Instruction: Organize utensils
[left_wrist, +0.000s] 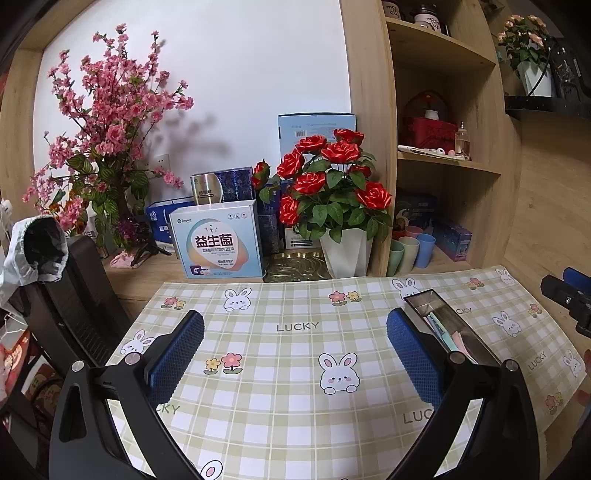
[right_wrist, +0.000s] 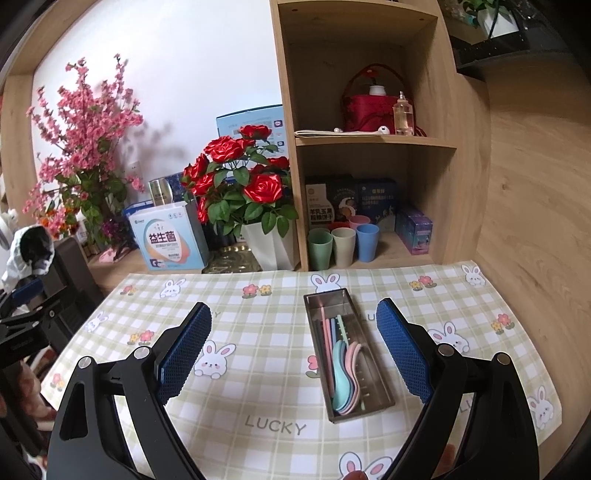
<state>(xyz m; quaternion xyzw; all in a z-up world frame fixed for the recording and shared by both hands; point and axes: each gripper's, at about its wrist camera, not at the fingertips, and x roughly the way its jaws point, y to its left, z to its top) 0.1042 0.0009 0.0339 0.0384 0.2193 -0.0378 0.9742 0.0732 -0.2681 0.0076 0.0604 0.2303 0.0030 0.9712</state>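
Note:
A narrow metal utensil tray (right_wrist: 380, 384) lies on the checked bunny tablecloth (right_wrist: 258, 391). Several pastel spoons (right_wrist: 345, 373) lie stacked inside it, bowls toward me, handles pointing away. My right gripper (right_wrist: 295, 350) is open and empty, hovering above the cloth with the tray between its fingers, nearer the right one. My left gripper (left_wrist: 295, 354) is open and empty over bare cloth. In the left wrist view the tray (left_wrist: 476, 341) sits just behind the right finger, with the spoons (left_wrist: 448, 334) partly hidden.
A potted red rose bouquet (right_wrist: 240, 192), a probiotic box (right_wrist: 170, 240) and pink blossom branches (right_wrist: 81, 140) stand behind the cloth. The wooden shelf unit holds pastel cups (right_wrist: 343, 245), boxes and a red basket (right_wrist: 373, 107). A black chair (left_wrist: 74, 295) stands at left.

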